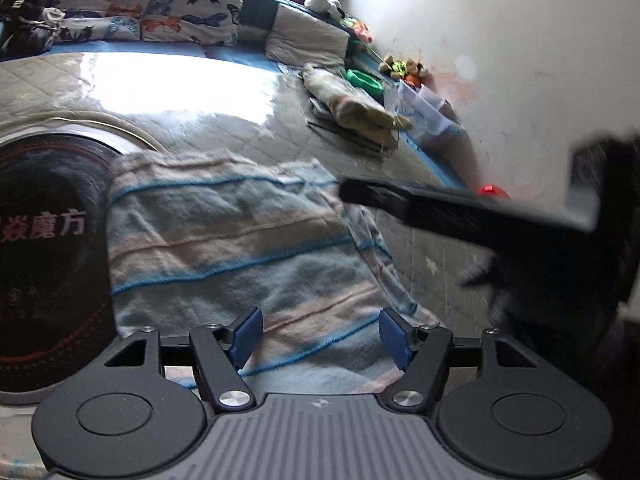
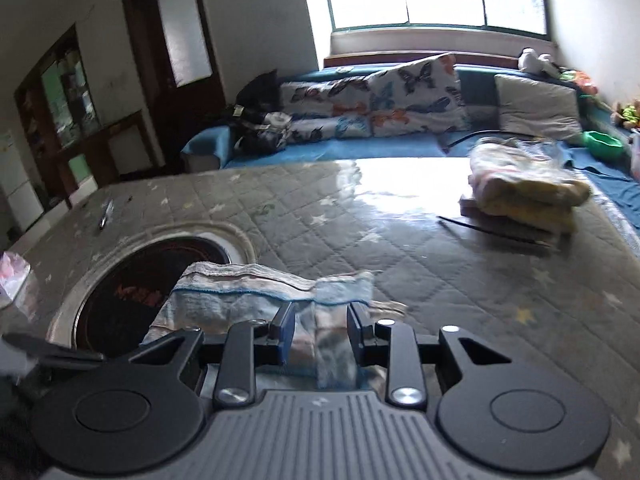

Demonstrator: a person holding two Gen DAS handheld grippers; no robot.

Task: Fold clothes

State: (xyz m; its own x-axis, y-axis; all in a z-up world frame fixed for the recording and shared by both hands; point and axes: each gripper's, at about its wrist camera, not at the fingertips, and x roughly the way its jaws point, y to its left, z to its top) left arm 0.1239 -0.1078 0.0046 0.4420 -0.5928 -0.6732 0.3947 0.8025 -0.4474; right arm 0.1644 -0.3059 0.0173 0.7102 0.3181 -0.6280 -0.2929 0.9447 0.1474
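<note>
Left wrist view: my left gripper (image 1: 320, 336) hangs with its blue pads spread wide, grasping nothing, above the striped towel (image 1: 224, 240) that fills the middle of the frame. My right gripper (image 1: 360, 194) reaches in from the right edge. Right wrist view: my right gripper (image 2: 320, 334) is released too, its pads apart over the towel's near fold at lower centre. At left, the towel partly overlaps a round black inset (image 2: 132, 288) in the quilted table cover (image 2: 400, 248).
</note>
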